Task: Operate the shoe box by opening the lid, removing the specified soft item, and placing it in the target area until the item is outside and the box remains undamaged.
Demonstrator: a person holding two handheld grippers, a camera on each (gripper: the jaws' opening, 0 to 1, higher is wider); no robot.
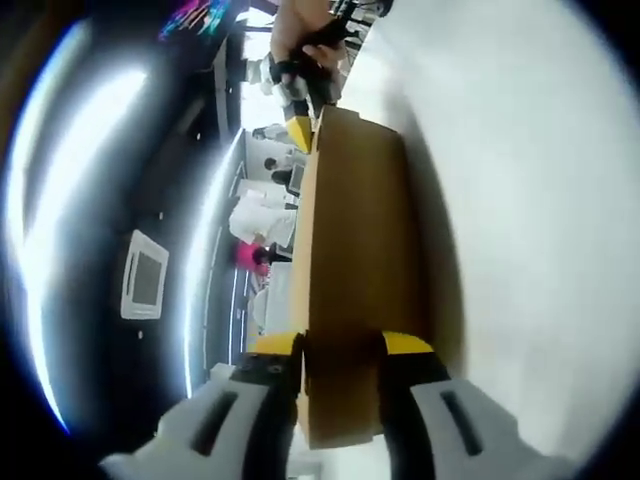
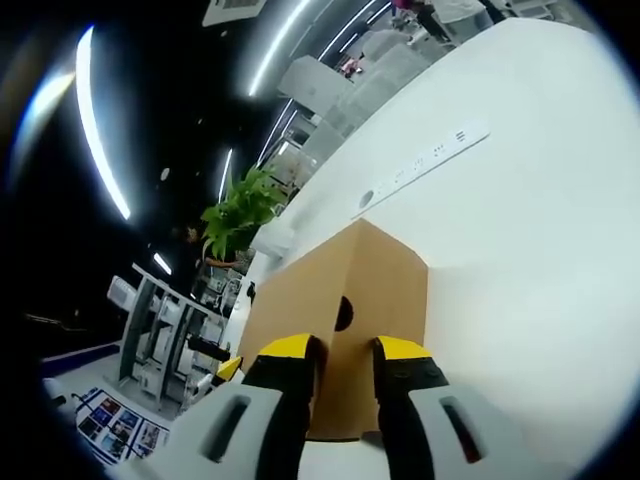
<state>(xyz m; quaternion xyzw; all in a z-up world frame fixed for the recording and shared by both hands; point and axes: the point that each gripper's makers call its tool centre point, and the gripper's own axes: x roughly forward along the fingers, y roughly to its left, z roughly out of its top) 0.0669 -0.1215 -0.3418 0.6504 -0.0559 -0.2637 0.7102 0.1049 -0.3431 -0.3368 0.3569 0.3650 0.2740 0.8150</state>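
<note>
A white table (image 1: 540, 200) carries the things, its top plain and smooth, and it shows again in the right gripper view (image 2: 530, 260). A brown cardboard shoe box (image 1: 355, 260) rests directly on it, lid closed, with a small round hole in the end that faces the right gripper view (image 2: 340, 300). Farther back on the tabletop in that view lies a long, flat white strip (image 2: 420, 170) with small marks along it, well apart from the box.
</note>
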